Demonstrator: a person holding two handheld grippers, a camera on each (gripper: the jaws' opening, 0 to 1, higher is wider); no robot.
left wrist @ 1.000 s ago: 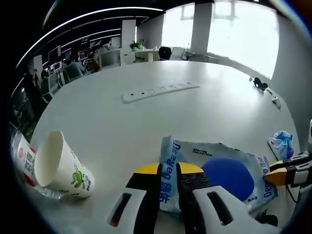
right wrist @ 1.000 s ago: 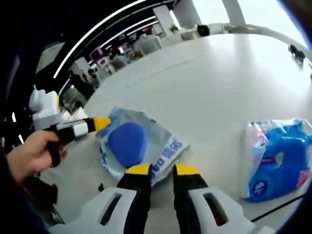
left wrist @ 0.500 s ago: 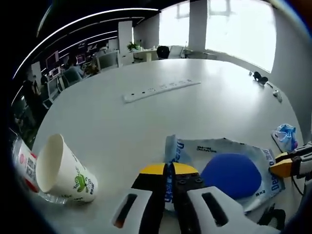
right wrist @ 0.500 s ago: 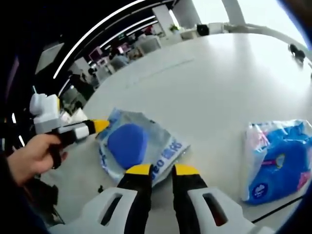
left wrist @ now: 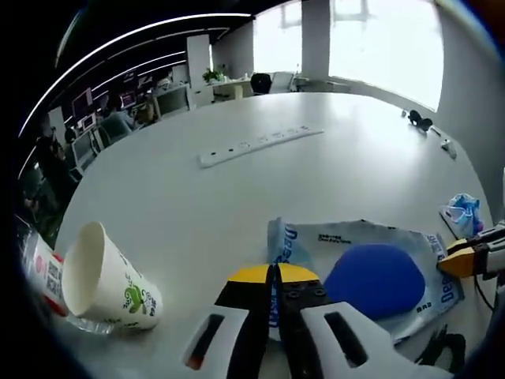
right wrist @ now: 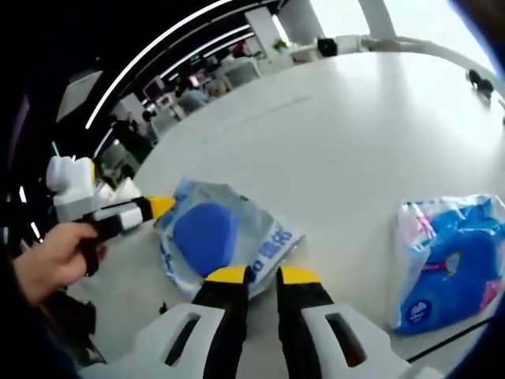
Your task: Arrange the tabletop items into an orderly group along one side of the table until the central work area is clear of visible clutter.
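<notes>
My left gripper (left wrist: 272, 274): fingers (left wrist: 251, 276) closed right down on the near edge of the pouch (left wrist: 359, 272), the film pinched between the yellow tips. My right gripper (right wrist: 261, 275): fingers (right wrist: 229, 275) a narrow gap apart, nothing between them; tips just over the pouch's opposite edge, contact not clear.

Step in hand, as I judge it: drag the pouch off the middle of the bench (left wrist: 237, 189) to one side. To do it well, keep the left pinch firm and pull low and flat so the thin film slides rather than tears or folds; the blue round patch on it marks the middle. The right gripper could close on its own edge to share the load.

Outward from the left fingers: a paper cup (left wrist: 106, 280) on its side, well off to the left, a bottle (left wrist: 41, 268) just behind it. Ahead, well apart, a power strip (left wrist: 260, 144). Right of the right fingers, apart from the pouch, a blue tissue pack (right wrist: 446, 264). All are loose on the bench, not yet grouped.
</notes>
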